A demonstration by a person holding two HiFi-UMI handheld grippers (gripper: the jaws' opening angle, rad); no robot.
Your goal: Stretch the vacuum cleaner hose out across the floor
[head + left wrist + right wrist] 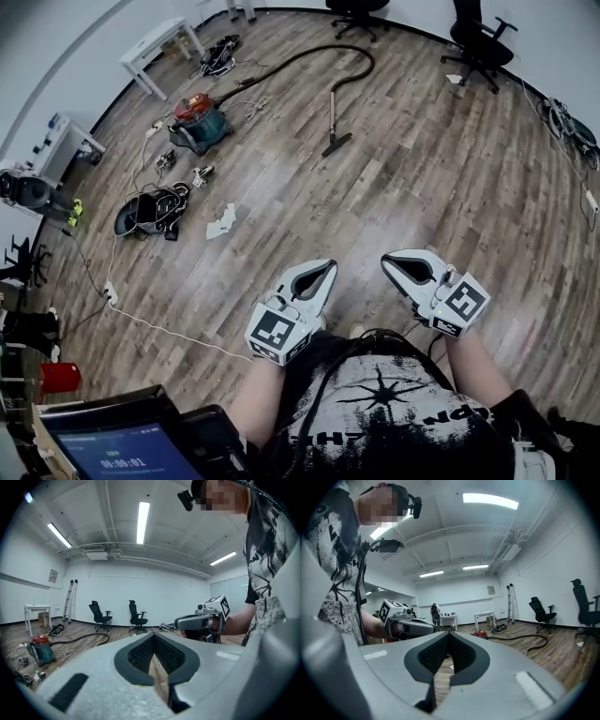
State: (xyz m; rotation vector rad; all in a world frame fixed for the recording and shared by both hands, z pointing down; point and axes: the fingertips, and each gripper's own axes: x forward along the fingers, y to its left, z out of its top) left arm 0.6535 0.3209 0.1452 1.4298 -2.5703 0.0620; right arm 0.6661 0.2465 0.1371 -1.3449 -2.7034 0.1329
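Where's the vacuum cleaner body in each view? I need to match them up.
Head view: vacuum cleaner body upper left, on the floor.
Left gripper view: body at the lower left edge.
Right gripper view: body small, just right of centre.
Shared landmark: the black hose looping away from it.

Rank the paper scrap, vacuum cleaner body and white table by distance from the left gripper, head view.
1. paper scrap, just ahead-left of the left gripper.
2. vacuum cleaner body, farther ahead-left.
3. white table, farthest, at the view's top left.
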